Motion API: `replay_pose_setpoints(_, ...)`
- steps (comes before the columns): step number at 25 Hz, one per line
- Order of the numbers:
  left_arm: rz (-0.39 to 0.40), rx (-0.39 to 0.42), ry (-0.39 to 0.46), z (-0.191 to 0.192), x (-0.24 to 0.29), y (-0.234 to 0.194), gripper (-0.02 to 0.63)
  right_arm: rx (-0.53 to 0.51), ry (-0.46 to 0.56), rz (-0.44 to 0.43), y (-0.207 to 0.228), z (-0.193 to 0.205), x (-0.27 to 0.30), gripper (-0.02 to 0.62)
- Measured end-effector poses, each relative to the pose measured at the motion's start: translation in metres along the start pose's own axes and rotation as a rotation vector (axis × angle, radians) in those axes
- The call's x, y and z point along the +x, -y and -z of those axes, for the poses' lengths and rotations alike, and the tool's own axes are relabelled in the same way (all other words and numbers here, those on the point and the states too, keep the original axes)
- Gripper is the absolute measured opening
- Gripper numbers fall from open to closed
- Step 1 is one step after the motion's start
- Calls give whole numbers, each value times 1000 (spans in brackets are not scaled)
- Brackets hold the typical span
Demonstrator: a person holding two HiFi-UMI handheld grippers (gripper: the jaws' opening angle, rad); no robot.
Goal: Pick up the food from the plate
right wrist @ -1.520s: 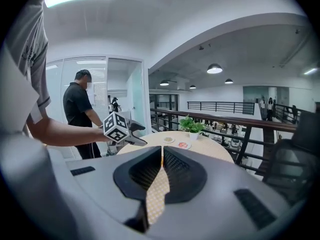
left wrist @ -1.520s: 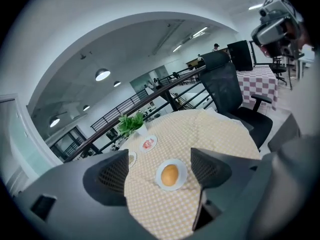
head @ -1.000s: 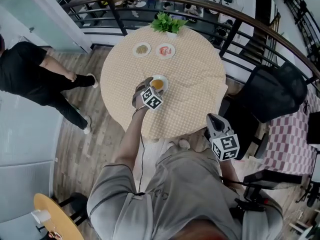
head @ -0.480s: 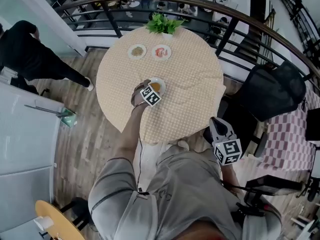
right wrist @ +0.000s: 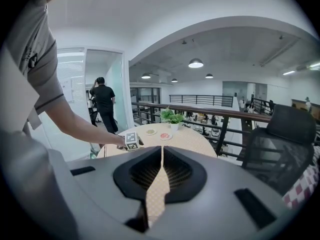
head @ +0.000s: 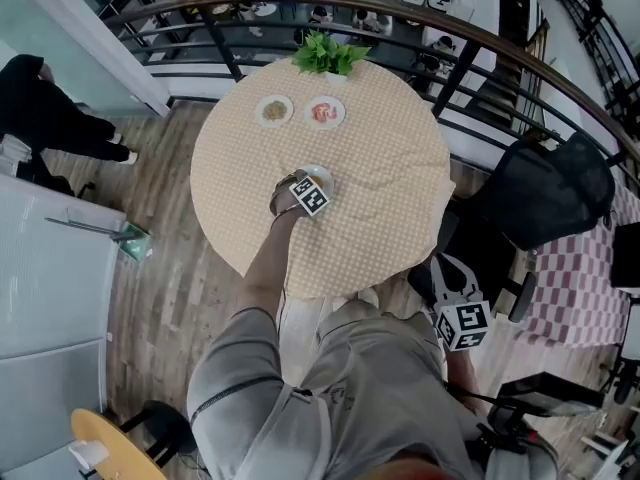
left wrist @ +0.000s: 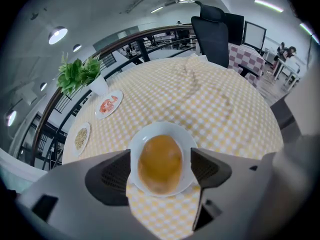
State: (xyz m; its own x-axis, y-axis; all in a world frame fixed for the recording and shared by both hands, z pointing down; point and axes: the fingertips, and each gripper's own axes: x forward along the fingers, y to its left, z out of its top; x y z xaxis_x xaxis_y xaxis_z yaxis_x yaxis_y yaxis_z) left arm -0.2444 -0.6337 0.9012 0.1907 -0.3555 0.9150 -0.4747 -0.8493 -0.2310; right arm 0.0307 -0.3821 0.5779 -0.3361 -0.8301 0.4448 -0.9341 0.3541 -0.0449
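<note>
- Left gripper [left wrist: 160, 168] is spread wide, jaws either side of the white plate [left wrist: 165, 127] with the orange-brown food [left wrist: 160, 156]; touching the rim? Hard to say.
- Head view: that gripper hides most of the plate.
- Right gripper [right wrist: 161, 170] is pressed together, empty.

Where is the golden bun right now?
In the left gripper view the bun sits on the white plate, between the open left gripper's jaws.
</note>
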Motion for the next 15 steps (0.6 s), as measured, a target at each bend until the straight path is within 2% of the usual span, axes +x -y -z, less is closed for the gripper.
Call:
replay_pose_setpoints(5, 29, 11, -33, 2, 18, -4, 383, 6, -20, 34, 7, 5, -7, 21)
replay_pose_setpoints(9, 93, -14, -86, 13, 38, -5, 382, 21, -19, 70, 14, 8, -12, 21)
replay_pose_setpoints(11, 121, -29, -90, 15, 41, -5, 383, 29, -23, 84, 16, 13, -13, 21)
replay_pose_setpoints(15, 128, -31, -89, 19, 40, -2, 382, 35, -34, 85, 18, 19, -17, 21)
